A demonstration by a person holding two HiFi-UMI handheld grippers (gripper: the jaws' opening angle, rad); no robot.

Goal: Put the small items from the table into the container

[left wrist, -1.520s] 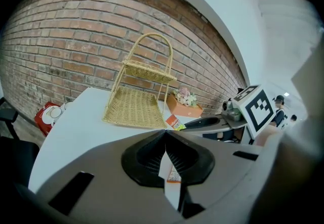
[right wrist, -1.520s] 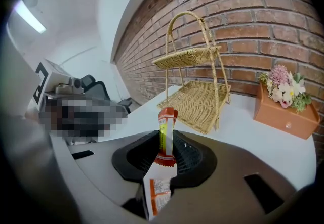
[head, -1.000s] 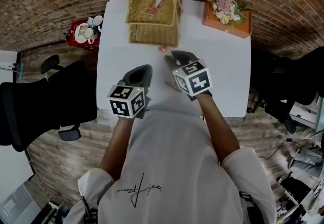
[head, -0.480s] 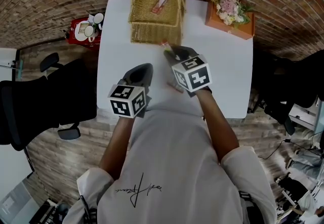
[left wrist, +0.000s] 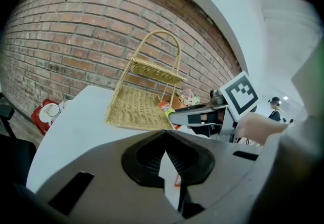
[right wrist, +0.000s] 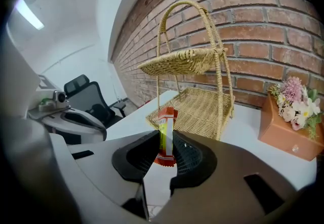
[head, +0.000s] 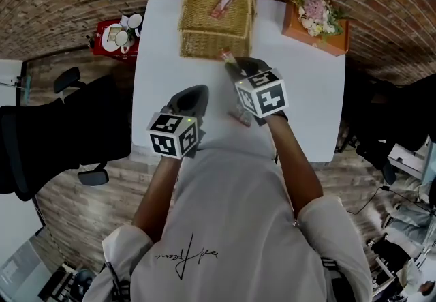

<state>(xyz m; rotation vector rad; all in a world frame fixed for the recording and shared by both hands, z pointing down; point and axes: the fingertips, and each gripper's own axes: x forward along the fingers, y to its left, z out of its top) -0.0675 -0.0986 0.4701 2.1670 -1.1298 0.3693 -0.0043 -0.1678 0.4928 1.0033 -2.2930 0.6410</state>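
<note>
Right gripper (right wrist: pixel 164 153): fingers clamp an upright red-and-yellow snack packet (right wrist: pixel 165 134) above the table (head: pixel 300 110), just at 6 o'clock of the wicker basket (head: pixel 214 45). Left gripper (left wrist: pixel 165 153): fingers pressed together, empty, at 8 o'clock of the right gripper.

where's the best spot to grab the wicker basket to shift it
Probably the top of the arched handle, from above, jaws across the thin hoop: it stands clear over both trays of the basket. The left tool is free; the right tool holds a snack packet.
</note>
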